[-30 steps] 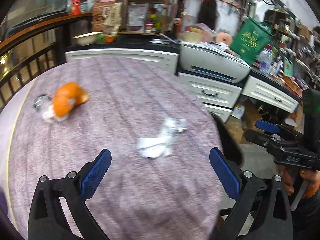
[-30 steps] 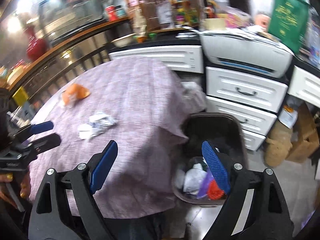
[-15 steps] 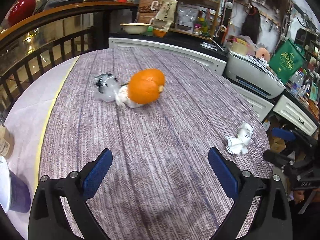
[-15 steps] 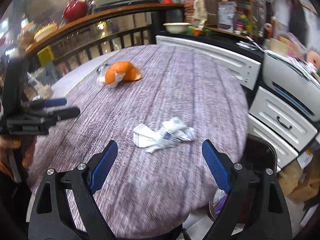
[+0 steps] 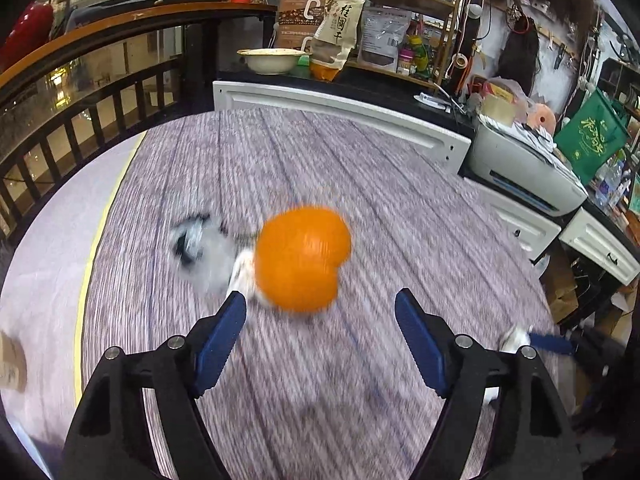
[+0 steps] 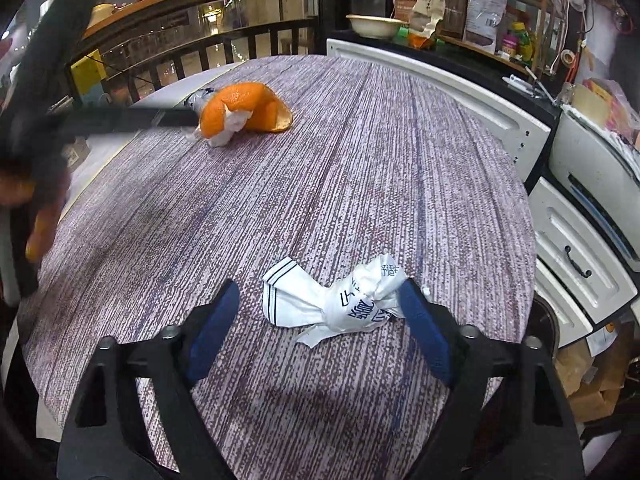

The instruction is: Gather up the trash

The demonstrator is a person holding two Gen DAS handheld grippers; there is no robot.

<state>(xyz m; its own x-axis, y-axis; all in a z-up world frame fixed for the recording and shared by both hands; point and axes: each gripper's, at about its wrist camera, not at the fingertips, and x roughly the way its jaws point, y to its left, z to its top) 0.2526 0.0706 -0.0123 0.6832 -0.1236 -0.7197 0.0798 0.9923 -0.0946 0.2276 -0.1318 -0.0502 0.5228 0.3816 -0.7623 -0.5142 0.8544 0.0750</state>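
Note:
An orange peel (image 5: 302,258) with white tissue under it lies on the round purple-clothed table (image 5: 360,184), next to a crumpled clear wrapper (image 5: 198,240). My left gripper (image 5: 320,308) is open, its jaws just short of the peel. The peel also shows in the right wrist view (image 6: 244,112), with the left gripper's finger (image 6: 132,118) reaching it. My right gripper (image 6: 318,304) is open around a crumpled white printed paper wrapper (image 6: 340,304) near the table's right edge; the right pad touches it.
White drawers (image 6: 576,256) and a printer (image 5: 524,172) stand to the right of the table. A dark railing (image 5: 80,120) runs along the left. A bin rim (image 6: 548,320) shows below the table's right edge. A cardboard item (image 5: 10,360) sits at the far left.
Both grippers have moved forward over the table. The left one closed in on the orange peel; the right one came down around the white paper wrapper. Both jaws have narrowed somewhat.

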